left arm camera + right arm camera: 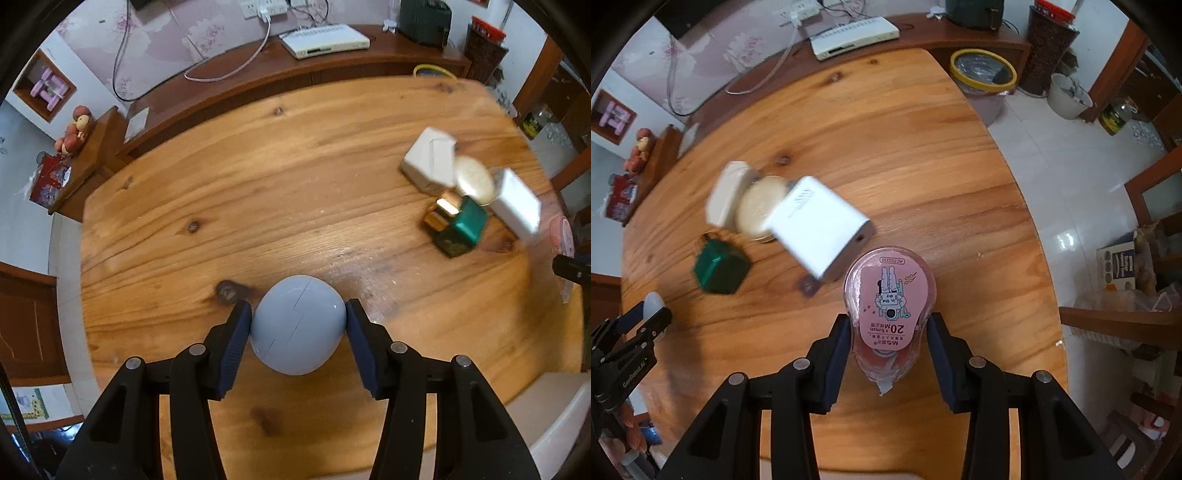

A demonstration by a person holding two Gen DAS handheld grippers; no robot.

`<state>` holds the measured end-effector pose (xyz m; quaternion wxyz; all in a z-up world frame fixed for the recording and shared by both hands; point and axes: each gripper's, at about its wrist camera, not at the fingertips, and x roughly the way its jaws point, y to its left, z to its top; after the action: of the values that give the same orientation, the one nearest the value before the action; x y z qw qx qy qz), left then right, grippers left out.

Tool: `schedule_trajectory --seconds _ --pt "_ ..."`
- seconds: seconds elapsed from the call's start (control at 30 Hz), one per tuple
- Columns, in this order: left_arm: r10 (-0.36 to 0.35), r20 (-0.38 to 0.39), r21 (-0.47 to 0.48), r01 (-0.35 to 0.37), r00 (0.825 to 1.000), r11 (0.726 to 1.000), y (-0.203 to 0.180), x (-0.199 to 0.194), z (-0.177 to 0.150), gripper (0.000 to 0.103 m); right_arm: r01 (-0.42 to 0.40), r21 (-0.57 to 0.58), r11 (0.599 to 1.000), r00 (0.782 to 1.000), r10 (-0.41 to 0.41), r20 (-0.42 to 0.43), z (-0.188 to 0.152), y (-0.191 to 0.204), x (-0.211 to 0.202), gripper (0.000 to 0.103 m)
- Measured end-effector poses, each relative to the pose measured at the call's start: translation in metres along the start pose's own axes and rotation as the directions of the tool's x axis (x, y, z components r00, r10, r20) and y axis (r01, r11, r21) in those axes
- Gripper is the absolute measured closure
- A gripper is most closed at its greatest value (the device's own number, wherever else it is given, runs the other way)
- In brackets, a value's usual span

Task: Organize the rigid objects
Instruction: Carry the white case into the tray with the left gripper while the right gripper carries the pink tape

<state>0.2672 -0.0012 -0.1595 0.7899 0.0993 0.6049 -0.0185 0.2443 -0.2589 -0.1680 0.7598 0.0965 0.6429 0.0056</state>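
Observation:
My left gripper [298, 317] is shut on a pale blue egg-shaped case [295, 325], held over the wooden table [258, 177]. It also shows at the left edge of the right wrist view [652, 314]. My right gripper [889, 332] is shut on a pink correction tape dispenser [889, 306]. A cluster lies on the table: a white charger [816, 229], a round gold tin [759, 206], a white box [726, 192] and a green box [718, 271]. The cluster shows at the right in the left wrist view [461, 192].
A white router [323, 40] and cables sit on the dark shelf behind the table. A yellow-rimmed bin [984, 74], a brown jar [1047, 48] and a white bowl [1069, 96] stand on the tiled floor at the right.

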Motion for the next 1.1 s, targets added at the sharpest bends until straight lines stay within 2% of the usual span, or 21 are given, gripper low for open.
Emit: schedule_trajectory --seconds 0.13,0.27,0.33,0.6,0.83,1.1 --pt "-0.002 0.046 0.010 0.002 0.999 1.000 0.001 -0.040 -0.013 0.047 -0.038 -0.023 0.999 0.998 0.039 0.055 -0.013 0.003 -0.035 0.061" --pt "-0.034 0.091 0.009 0.033 0.995 0.999 0.003 -0.080 -0.031 0.047 -0.082 -0.065 0.994 0.989 0.089 0.114 -0.029 0.010 -0.077 0.061" --pt "-0.050 0.110 0.007 0.050 0.993 0.999 -0.001 -0.104 -0.048 0.047 -0.100 -0.095 0.990 0.983 0.113 0.143 -0.041 0.014 -0.098 0.061" --pt "-0.111 0.175 0.004 0.113 0.978 0.994 -0.004 -0.157 -0.101 0.047 -0.176 -0.229 0.957 0.948 0.228 0.222 -0.106 0.034 -0.161 0.061" --pt "-0.163 0.238 -0.028 0.174 0.958 0.984 -0.012 -0.167 -0.150 0.047 -0.188 -0.297 0.936 0.930 0.267 0.254 -0.171 0.033 -0.172 0.061" --pt "-0.215 0.243 -0.122 0.249 0.946 0.961 -0.019 -0.140 -0.186 0.047 -0.056 -0.290 0.955 0.928 0.156 0.337 -0.210 0.027 -0.147 0.060"
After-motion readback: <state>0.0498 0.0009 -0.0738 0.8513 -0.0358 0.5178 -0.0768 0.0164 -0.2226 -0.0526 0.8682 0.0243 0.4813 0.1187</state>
